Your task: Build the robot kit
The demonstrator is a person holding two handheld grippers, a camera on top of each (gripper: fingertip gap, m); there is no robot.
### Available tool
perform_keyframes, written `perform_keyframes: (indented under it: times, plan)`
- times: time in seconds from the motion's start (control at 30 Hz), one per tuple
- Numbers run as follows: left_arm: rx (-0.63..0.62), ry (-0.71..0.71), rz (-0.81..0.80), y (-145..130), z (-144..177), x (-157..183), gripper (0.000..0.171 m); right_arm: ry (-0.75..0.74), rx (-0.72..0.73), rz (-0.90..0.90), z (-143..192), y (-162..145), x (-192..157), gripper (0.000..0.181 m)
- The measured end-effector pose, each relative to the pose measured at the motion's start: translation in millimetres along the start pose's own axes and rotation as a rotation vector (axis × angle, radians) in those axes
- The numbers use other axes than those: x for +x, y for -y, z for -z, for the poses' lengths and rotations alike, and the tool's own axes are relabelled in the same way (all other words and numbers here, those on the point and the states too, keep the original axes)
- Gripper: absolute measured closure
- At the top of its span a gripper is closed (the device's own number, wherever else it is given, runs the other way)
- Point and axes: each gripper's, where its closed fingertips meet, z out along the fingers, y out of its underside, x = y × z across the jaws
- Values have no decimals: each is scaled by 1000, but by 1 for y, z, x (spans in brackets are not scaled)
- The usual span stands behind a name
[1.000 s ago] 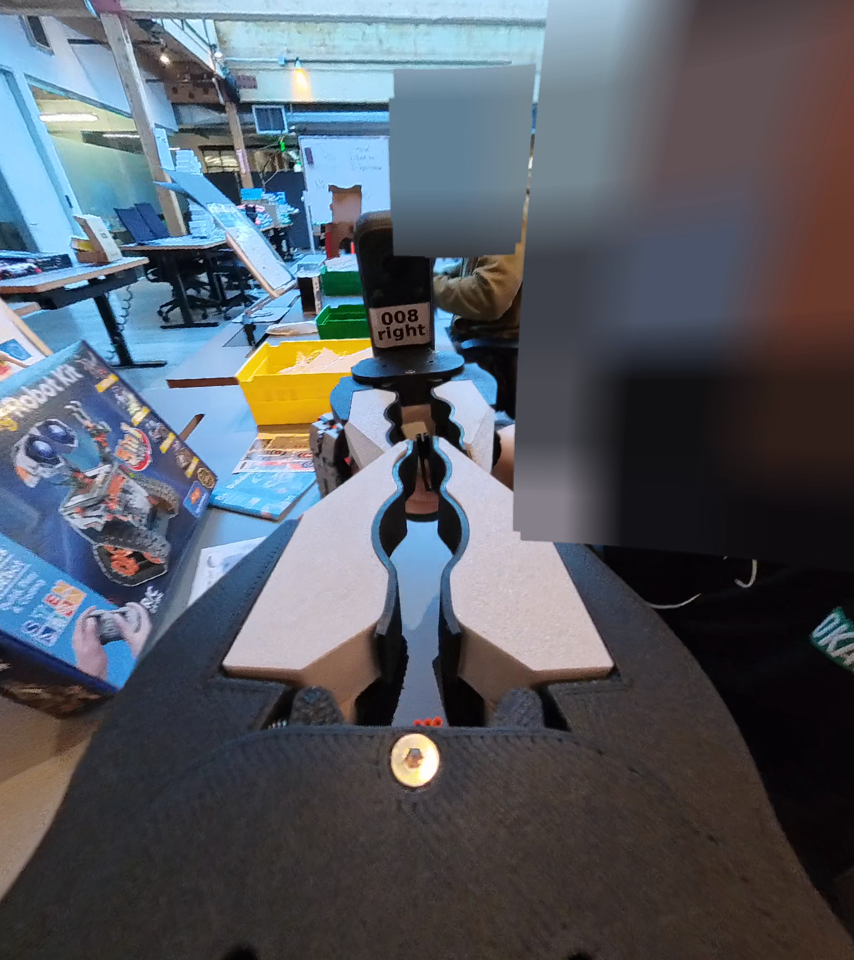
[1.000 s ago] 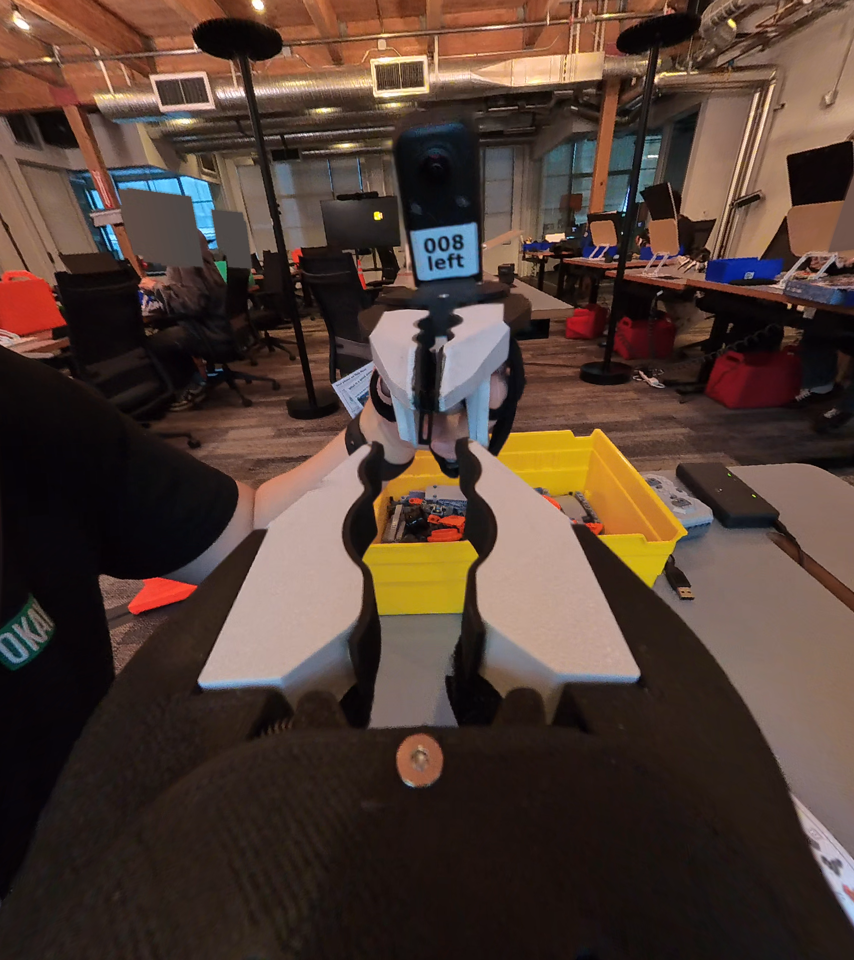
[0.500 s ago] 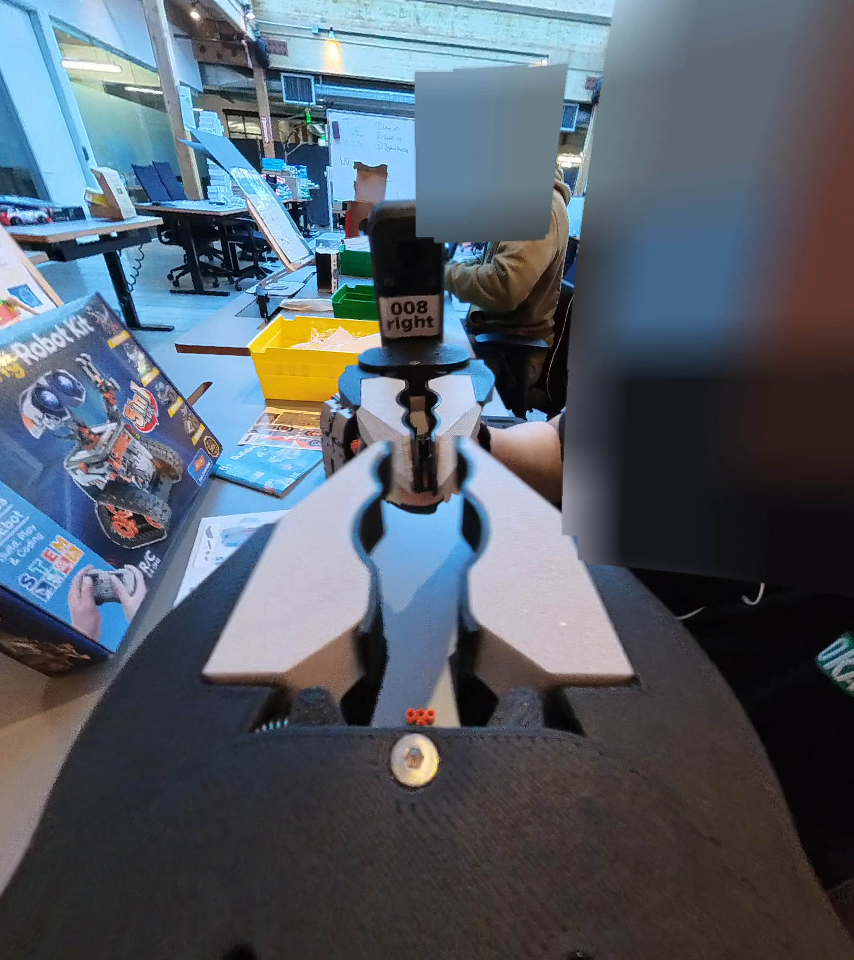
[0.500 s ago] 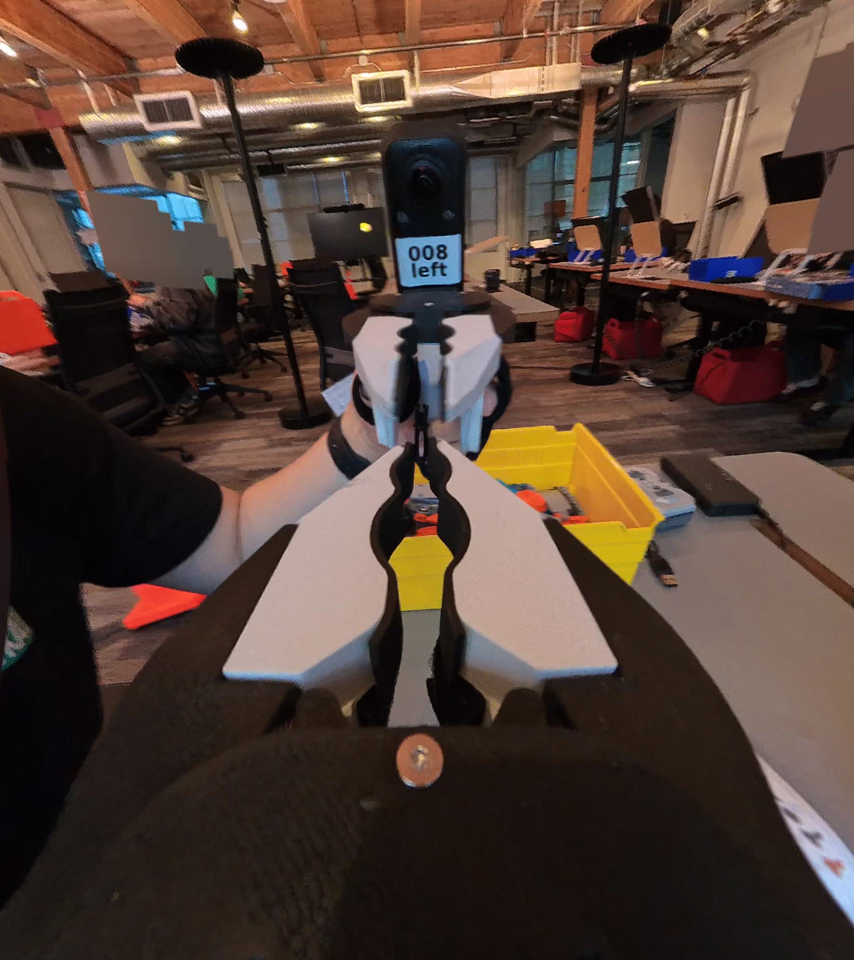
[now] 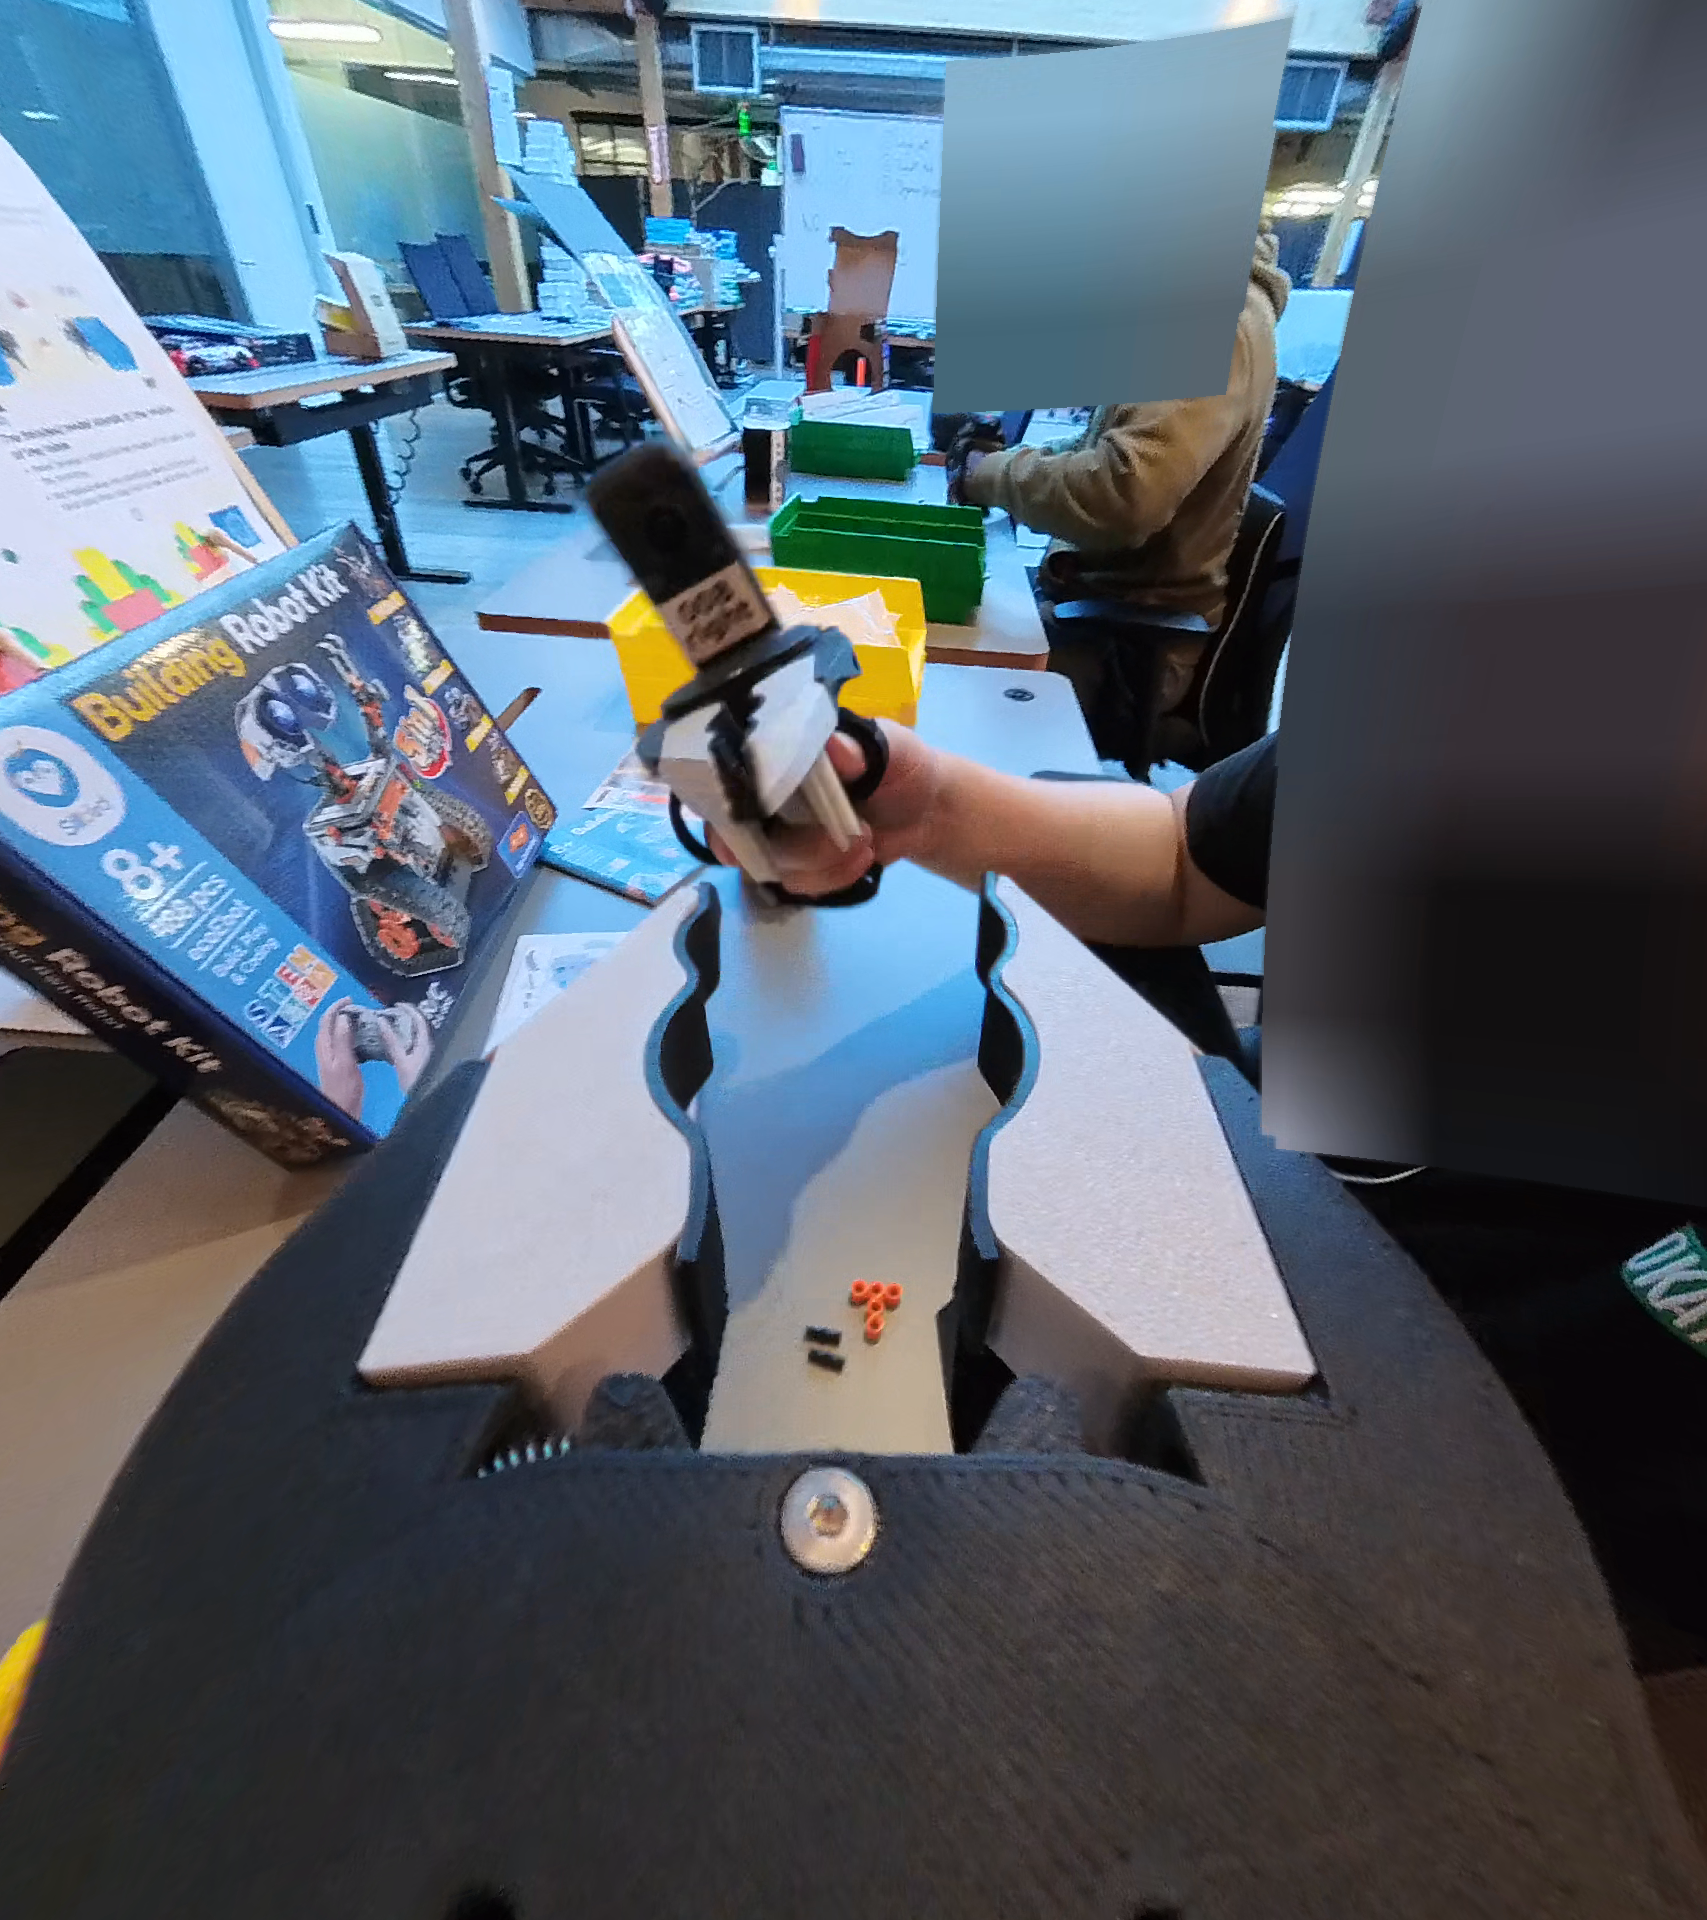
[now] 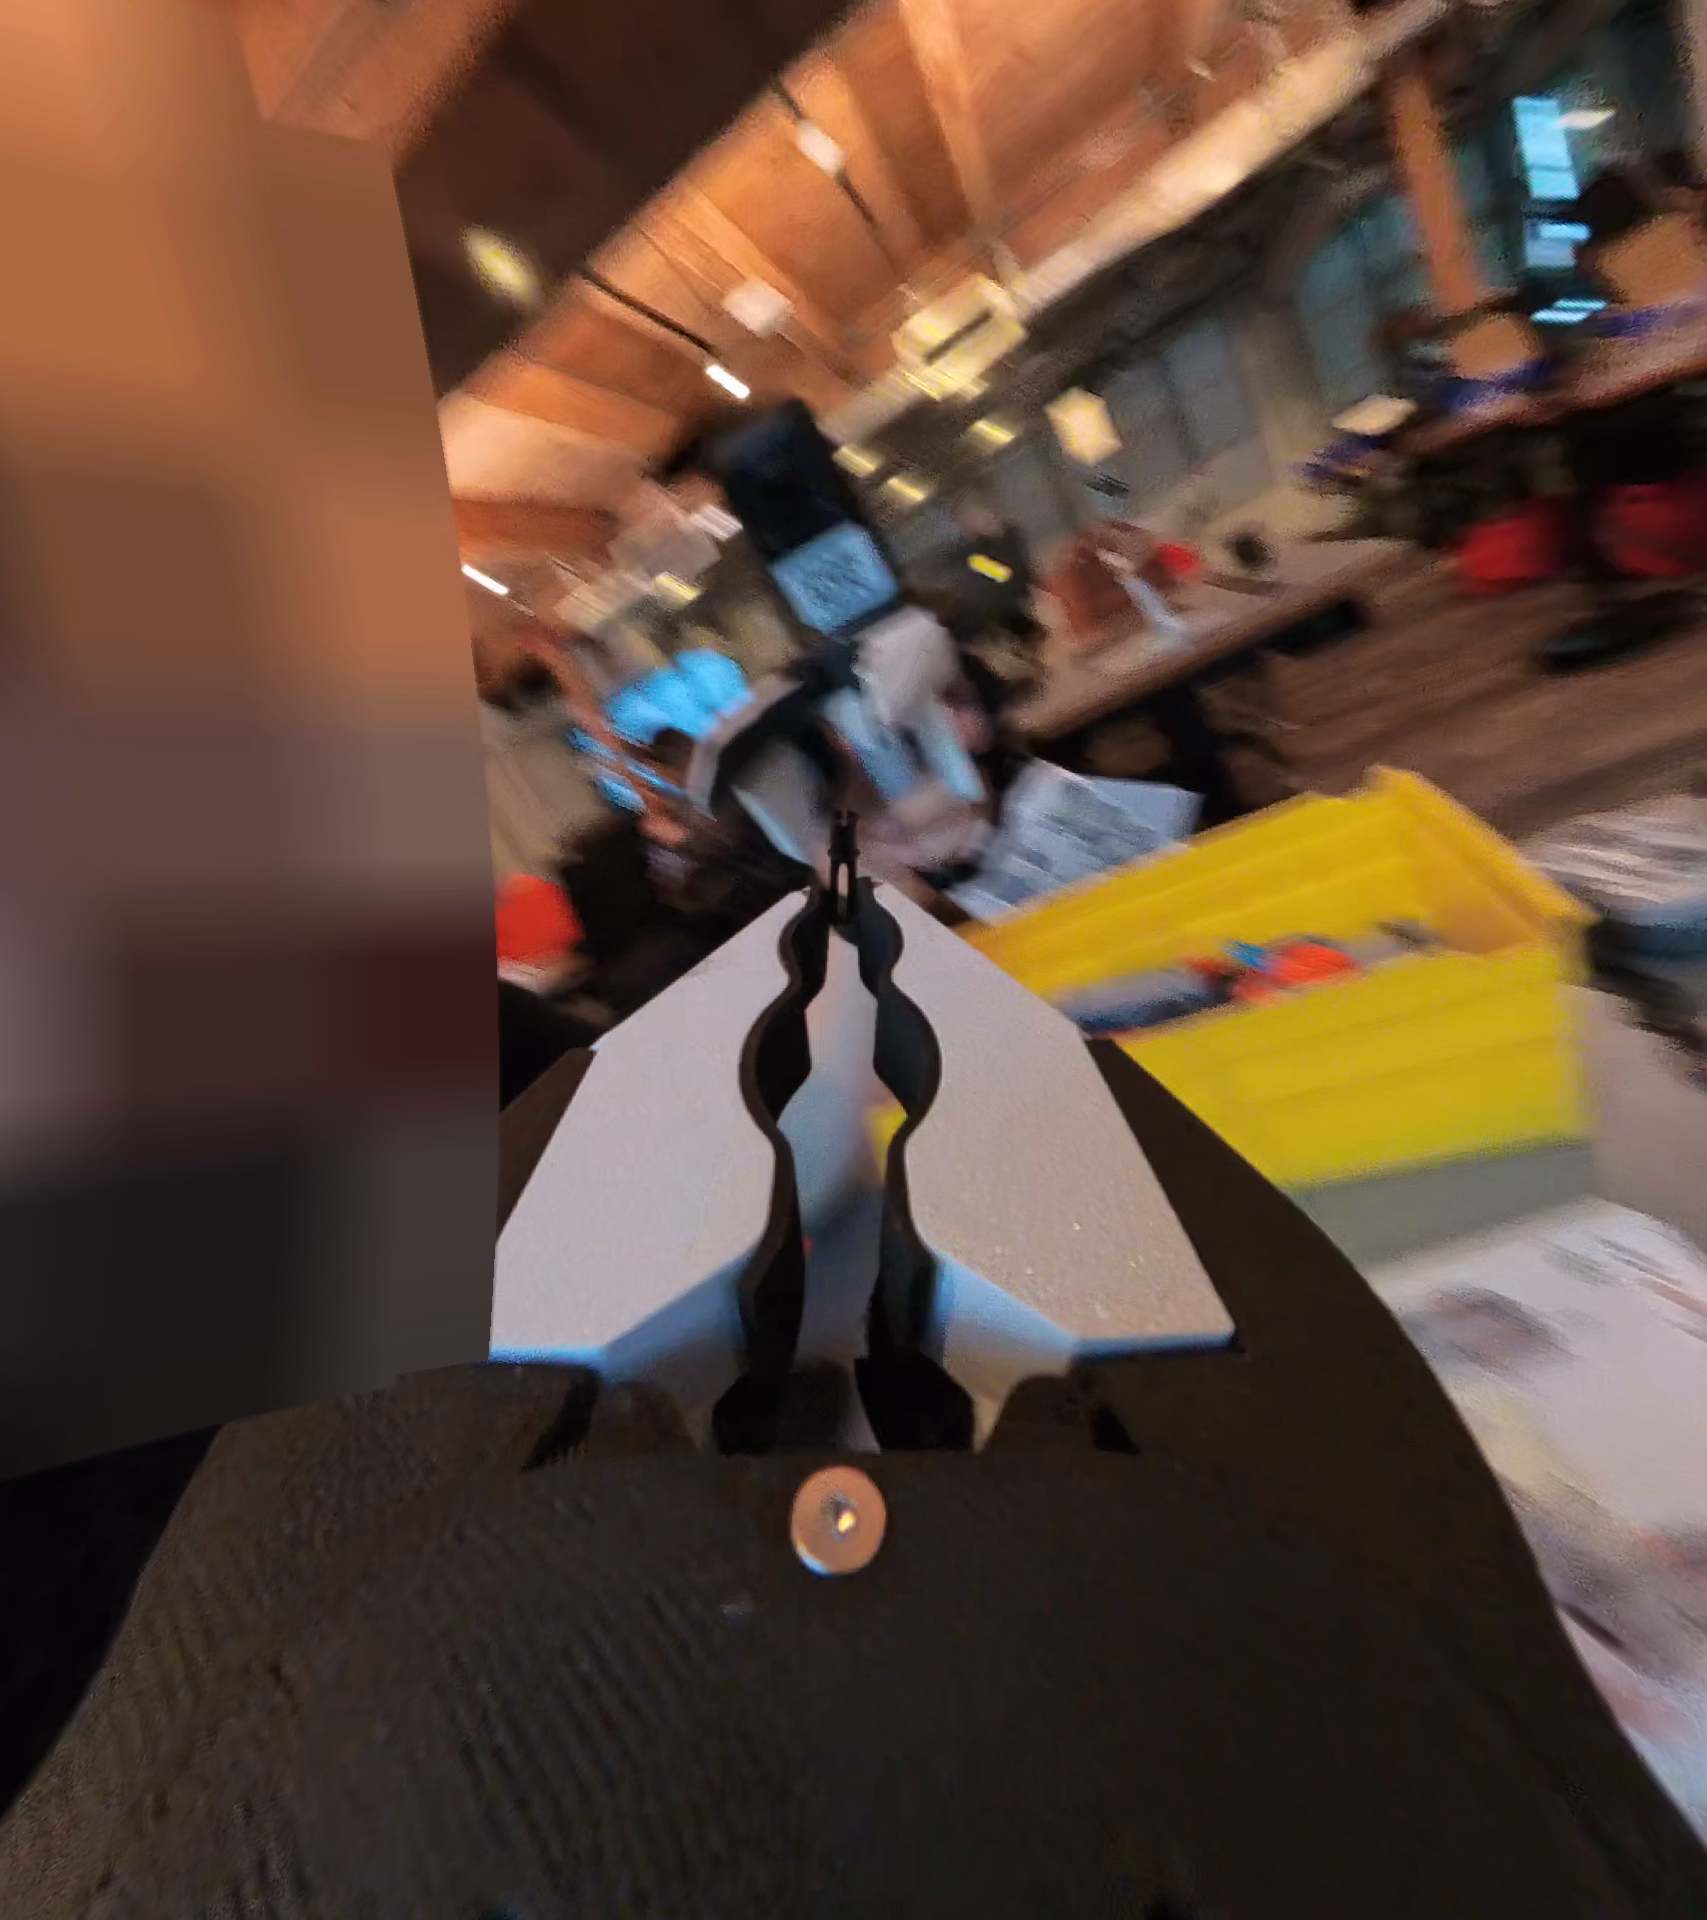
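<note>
Left wrist view: the left gripper (image 5: 844, 935) has its fingers (image 5: 558, 1164) spread wide, nothing between them. Through the gap shows the grey counter (image 5: 828, 1049), and on it, close to the gripper body, a cluster of small orange rings (image 5: 874, 1299) with two tiny black pins (image 5: 821, 1344) just beside — this view alone shows them. Ahead, the right gripper (image 5: 776, 883) is tilted, gripped by a hand (image 5: 854, 821), its tips pointing down toward the counter. To the left a blue kit box (image 5: 236, 821) leans tilted, with a white instruction board (image 5: 28, 395) behind it. Farther back stand a yellow bin (image 5: 776, 644) and a green bin (image 5: 880, 540); a seated person (image 5: 1150, 520) is beyond them.

Right wrist view: heavily blurred and tilted. The right gripper (image 6: 841, 894) has its fingers (image 6: 662, 1143) nearly together, pinching a thin black piece (image 6: 841, 868) that sticks up past the tips — too small to name. The left gripper (image 6: 828, 769) faces it from beyond, just past the piece; whether they touch cannot be told. A yellow bin (image 6: 1348, 1018) with orange and blue parts sits on the counter (image 6: 1659, 1091) to the right, papers (image 6: 1607, 1455) lying nearer.
</note>
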Motion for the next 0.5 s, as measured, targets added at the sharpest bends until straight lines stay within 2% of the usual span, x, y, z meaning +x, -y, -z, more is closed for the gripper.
perform_keyframes:
  times: [0.03,0.13,0.2,0.33,0.5]
  plan:
    - [-7,28,-15,0,4,-3,126,-148,-78,95,11,-4,18,179]
    - [-39,155,-33,-4,21,-20,126,-712,-360,391,75,-9,88,179]
    - [-56,251,1,-7,34,-37,126,-871,-519,481,104,-15,105,178]
    - [-61,438,114,-15,59,-73,129,-923,-608,521,114,-23,114,178]
    - [-65,582,181,-24,78,-101,136,-921,-655,503,112,-39,127,178]
